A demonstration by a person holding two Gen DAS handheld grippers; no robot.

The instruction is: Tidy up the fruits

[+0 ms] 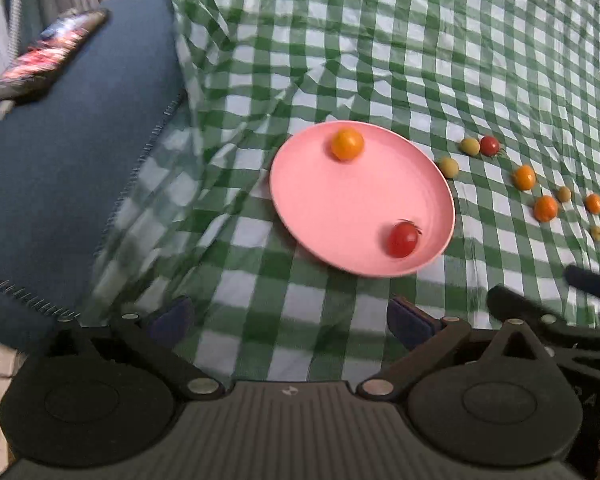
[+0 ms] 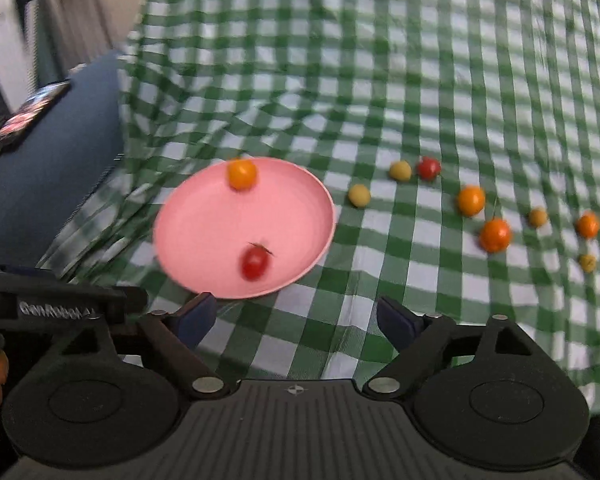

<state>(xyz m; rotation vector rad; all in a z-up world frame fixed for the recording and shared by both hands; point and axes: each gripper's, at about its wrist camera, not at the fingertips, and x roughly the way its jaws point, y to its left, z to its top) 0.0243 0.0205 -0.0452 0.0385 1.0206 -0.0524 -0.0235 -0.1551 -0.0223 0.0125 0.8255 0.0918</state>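
A pink plate lies on the green checked cloth. It holds an orange tomato at its far side and a red tomato at its near side. Several small fruits lie loose on the cloth right of the plate: yellow-green ones, a red one and orange ones. My left gripper is open and empty, short of the plate. My right gripper is open and empty, near the plate's front edge.
A dark blue cushion borders the cloth on the left, with a phone lying on it. The green checked cloth stretches far back and right, wrinkled near the plate.
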